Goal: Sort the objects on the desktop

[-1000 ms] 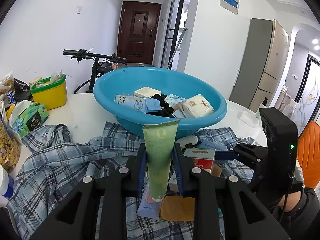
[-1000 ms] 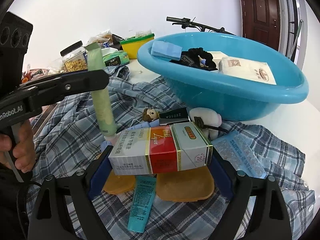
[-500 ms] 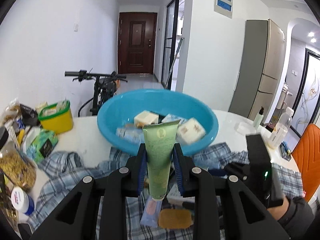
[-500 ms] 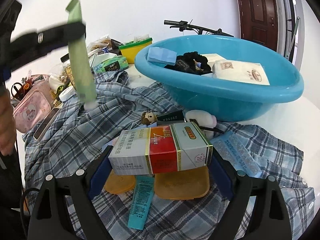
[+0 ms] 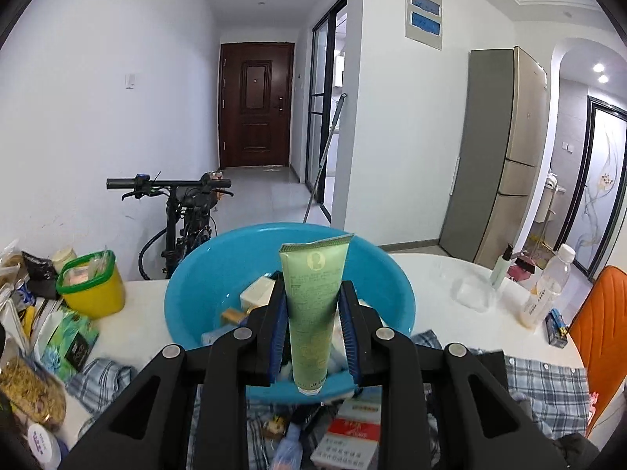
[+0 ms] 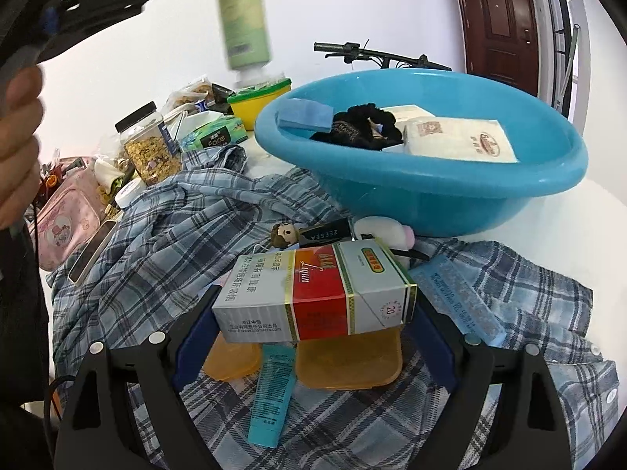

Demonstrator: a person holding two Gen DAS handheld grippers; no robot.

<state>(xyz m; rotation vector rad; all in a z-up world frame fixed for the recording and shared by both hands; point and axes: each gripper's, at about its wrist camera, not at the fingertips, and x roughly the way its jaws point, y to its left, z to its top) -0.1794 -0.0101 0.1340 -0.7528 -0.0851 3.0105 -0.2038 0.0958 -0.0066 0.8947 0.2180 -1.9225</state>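
My left gripper (image 5: 313,301) is shut on a pale green tube (image 5: 313,309), held upright high above the table before the blue basin (image 5: 188,297). The tube also shows blurred at the top of the right wrist view (image 6: 245,15). My right gripper (image 6: 313,313) is shut on a red and white cigarette carton (image 6: 317,301), held low over the plaid shirt (image 6: 164,243). The basin (image 6: 450,192) holds a tissue pack (image 6: 458,141), a blue packet, a black item and a white box.
Under the carton lie two orange lids (image 6: 348,360), a teal tube (image 6: 270,387), a small doll (image 6: 284,233) and a blue strip (image 6: 458,297). At the left stand a yellow tub (image 5: 92,286), a cereal jar (image 6: 151,145), a green tissue pack and a pink case (image 6: 68,219). Bottles stand at the right (image 5: 546,286).
My left gripper has risen well above the table with the green tube. My right gripper and the carton have hardly moved.
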